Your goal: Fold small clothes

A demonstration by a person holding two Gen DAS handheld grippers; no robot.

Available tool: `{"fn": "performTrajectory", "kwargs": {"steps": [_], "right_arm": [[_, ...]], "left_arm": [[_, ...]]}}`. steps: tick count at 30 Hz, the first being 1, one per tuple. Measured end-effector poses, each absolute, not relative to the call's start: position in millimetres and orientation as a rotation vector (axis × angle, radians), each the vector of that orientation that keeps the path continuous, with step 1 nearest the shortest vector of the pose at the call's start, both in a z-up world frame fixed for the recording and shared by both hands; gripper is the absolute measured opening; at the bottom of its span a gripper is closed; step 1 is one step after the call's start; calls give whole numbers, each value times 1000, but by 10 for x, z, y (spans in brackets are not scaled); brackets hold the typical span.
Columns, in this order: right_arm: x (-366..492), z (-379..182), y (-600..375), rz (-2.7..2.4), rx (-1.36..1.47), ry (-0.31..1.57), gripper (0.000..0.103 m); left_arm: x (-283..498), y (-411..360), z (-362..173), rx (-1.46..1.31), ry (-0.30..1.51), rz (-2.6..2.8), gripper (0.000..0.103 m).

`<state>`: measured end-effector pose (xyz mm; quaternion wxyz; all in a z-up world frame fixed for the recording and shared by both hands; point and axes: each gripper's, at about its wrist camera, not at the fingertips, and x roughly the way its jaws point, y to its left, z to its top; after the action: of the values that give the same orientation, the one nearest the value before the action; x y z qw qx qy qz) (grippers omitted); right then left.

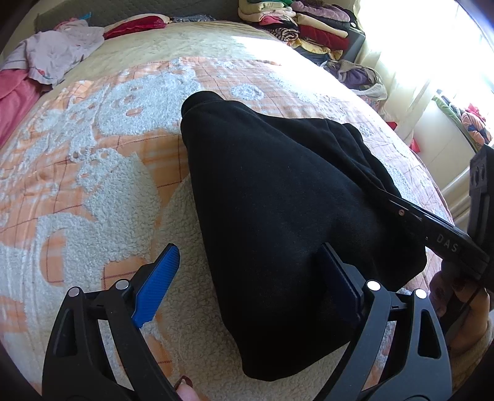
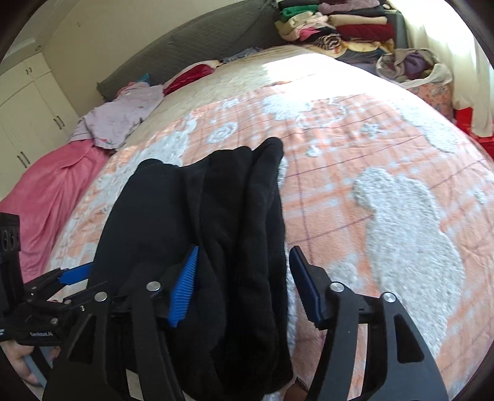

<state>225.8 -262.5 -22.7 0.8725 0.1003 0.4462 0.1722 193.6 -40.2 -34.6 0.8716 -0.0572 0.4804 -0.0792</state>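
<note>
Folding a small black garment [image 1: 278,200], lying bunched in the middle of the bed [image 1: 92,154], right under both tools.

Holding the left tongs [image 1: 250,251] wide open, gripping nothing, with the near end of the garment lying between the jaws and one jaw resting on top of it. Holding the right tongs [image 2: 245,250] about half open over the lumpy edge of the garment at 6 o'clock, cloth sitting between the jaws but not being squeezed.

Probably getting ready to grab an edge and lay it over. Doing this well by pinching only the top layer, near a corner, not a fat bunch. Lifting low, pulling the cloth flat first, then laying it down neatly so both edges are lining up. Going slowly, since the fuzzy blanket could be catching the cloth.

Working on an orange and white fluffy blanket, soft and bumpy. Seeing a stack of folded clothes [image 1: 308,21] at 1 o'clock, a lilac garment [image 1: 55,52] and pink cloth [image 2: 46,197] at 10 o'clock, a cream wardrobe [image 2: 27,114] at 9 o'clock, and bright curtains [image 1: 416,46] at 2 o'clock.
</note>
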Motion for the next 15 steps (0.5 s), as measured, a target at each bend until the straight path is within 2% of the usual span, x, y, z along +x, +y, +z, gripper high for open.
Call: {"fn": "performTrajectory", "kwargs": {"steps": [7, 12, 15], "right_arm": [[2046, -82, -2656, 285, 161, 899, 68], [1759, 207, -2743, 248, 123, 789, 90], [1591, 379, -2791, 244, 132, 727, 95]], "left_arm": [[1875, -400, -302, -118, 990, -159, 83], [1785, -358, -199, -124, 966, -156, 83], [1702, -323, -103, -127, 941, -153, 83]]}}
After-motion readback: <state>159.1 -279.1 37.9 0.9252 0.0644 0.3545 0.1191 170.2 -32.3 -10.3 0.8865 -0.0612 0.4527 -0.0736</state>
